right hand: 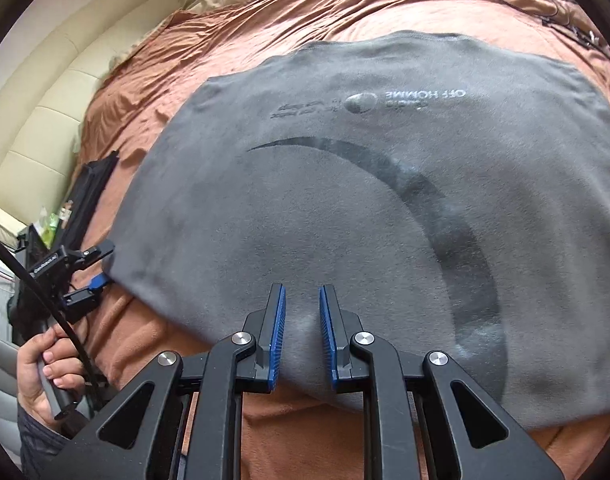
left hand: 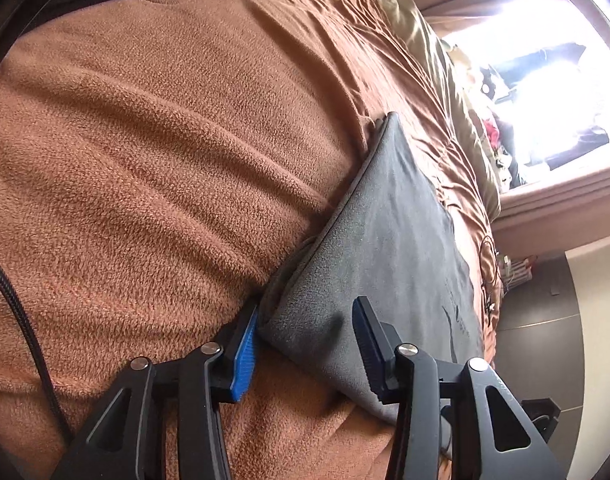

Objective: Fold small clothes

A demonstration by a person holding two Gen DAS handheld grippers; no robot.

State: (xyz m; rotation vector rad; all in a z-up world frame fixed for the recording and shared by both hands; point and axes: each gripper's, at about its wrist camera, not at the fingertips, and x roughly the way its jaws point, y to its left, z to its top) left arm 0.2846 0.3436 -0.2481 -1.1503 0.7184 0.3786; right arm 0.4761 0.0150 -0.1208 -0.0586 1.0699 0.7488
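Note:
A grey T-shirt with a dark curved print and white lettering lies flat on a brown fleece blanket. My right gripper sits over its near edge, jaws a narrow gap apart with a ridge of the cloth between them. In the left wrist view the same shirt lies folded over at its corner. My left gripper is open, its jaws on either side of that corner. The left gripper also shows in the right wrist view at the shirt's left edge.
The blanket covers a bed with a rust-coloured sheet behind. A cream padded headboard stands at the left. A bright window and dark floor lie beyond the bed's edge. A black cable hangs near my left gripper.

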